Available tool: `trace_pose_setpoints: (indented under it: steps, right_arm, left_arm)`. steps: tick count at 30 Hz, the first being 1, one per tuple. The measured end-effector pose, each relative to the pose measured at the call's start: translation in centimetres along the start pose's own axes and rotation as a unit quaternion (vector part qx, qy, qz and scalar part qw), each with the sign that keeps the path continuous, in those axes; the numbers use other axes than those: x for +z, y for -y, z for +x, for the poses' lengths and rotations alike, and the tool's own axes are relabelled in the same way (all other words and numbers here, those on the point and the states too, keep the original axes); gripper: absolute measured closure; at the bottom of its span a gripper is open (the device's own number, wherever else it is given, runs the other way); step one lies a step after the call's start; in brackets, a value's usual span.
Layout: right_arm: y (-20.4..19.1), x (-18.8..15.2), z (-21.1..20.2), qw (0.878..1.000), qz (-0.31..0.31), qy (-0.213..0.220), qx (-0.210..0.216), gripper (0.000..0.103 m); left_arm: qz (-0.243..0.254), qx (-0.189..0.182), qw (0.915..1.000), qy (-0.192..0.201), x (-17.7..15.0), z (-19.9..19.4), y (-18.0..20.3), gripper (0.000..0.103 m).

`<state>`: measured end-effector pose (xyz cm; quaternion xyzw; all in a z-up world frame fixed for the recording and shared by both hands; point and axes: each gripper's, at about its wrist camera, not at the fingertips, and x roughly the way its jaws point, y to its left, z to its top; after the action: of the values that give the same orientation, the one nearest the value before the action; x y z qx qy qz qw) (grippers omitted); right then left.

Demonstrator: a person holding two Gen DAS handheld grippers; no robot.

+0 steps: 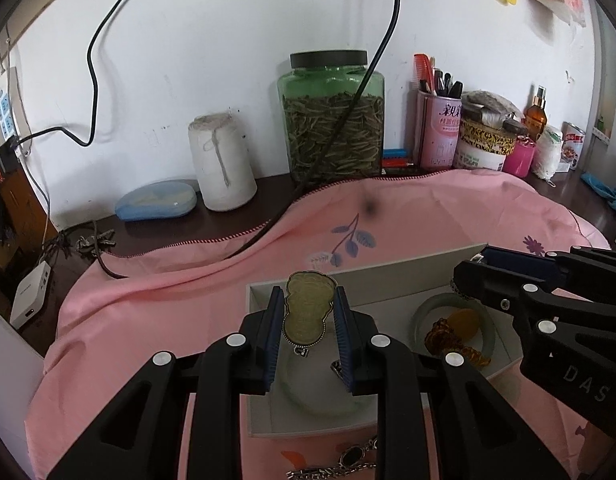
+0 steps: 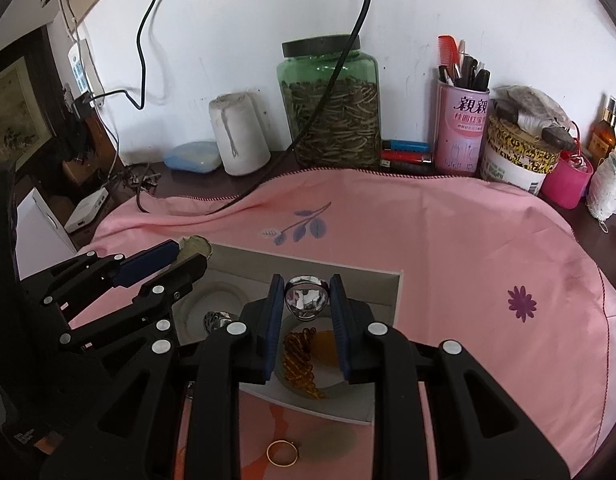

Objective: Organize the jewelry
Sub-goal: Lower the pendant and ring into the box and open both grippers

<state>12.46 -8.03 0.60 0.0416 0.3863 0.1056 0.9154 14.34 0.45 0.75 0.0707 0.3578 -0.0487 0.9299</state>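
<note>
Here, left gripper (image 1: 310,314) clamped on a brass pendant (image 1: 309,306), pads pressing its two edges, pendant upright above the left part of the white box (image 1: 408,266). Right gripper (image 2: 306,300) clenched on a shiny silver piece (image 2: 306,300), possibly a domed ring or bead, too mirror-like to say which; held over the right part of the same box. Both tilted steeply down toward the box, side by side, fingers close but not touching each other.

Below and already inside: a pale bangle (image 1: 454,330) around an amber knot-and-stone charm (image 2: 301,354) on the right, a second whitish bangle (image 2: 213,304) on the left, and a small silver item (image 2: 216,319) beside it.

Further out, still on the pink cloth (image 2: 428,240) in front of the box: a gold ring (image 2: 282,453) and a chain bracelet (image 1: 340,464) with a dark stone.

Judged roughly halfway: several pieces boxed, two in the grip and not yet set down, at least two more left to collect. Next step likely lowering and letting go of both held pieces.
</note>
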Motion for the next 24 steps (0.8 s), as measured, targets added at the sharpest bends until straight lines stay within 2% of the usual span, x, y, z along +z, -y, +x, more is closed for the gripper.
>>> trace_pose_setpoints:
  steps: [3,5,7,12,16,18,19,21,23,24]
  right_arm:
    - [0.2,-0.2,0.5,1.0,0.005,-0.01,-0.003,0.081]
    - [0.4,-0.2,0.7,1.0,0.009,-0.014,-0.001,0.081]
    - [0.8,0.0,0.4,1.0,0.017,-0.012,0.002,0.081]
    - [1.2,1.1,-2.6,0.999,0.03,0.028,0.014,0.08]
    - [0.8,1.5,-4.2,0.998,0.029,0.047,0.019,0.073]
    - [0.4,1.5,-4.6,0.998,0.024,0.051,0.02,0.068]
    - [0.2,1.6,-4.7,0.998,0.023,0.053,0.019,0.061]
    - [-0.1,1.6,-5.3,0.998,0.023,0.064,0.012,0.048]
    - [-0.2,1.7,-6.1,0.997,0.031,0.076,0.007,0.027]
    - [-0.1,1.7,-6.7,0.996,0.038,0.084,0.011,0.022]
  left_arm:
    - [-0.003,-0.006,0.9999,-0.012,-0.2,0.6,-0.1,0.077]
    - [-0.005,-0.01,0.9998,-0.018,-0.3,0.9,-0.2,0.072]
    - [-0.015,-0.014,0.9996,-0.018,-0.3,0.7,-0.6,0.055]
    - [-0.044,-0.017,0.9989,0.004,0.5,-1.0,-1.8,0.037]
    - [-0.049,-0.011,0.9986,0.017,0.8,-2.0,-2.0,0.024]
    - [-0.046,0.004,0.9986,0.026,0.8,-2.5,-1.8,0.016]
    - [-0.045,0.012,0.9984,0.031,0.8,-2.7,-1.7,0.011]
    - [-0.039,0.032,0.9978,0.043,0.9,-3.2,-1.5,0.006]
    - [-0.03,0.051,0.997,0.051,1.0,-3.7,-1.3,0.006]
    - [-0.028,0.057,0.9966,0.053,1.1,-4.0,-1.2,0.006]
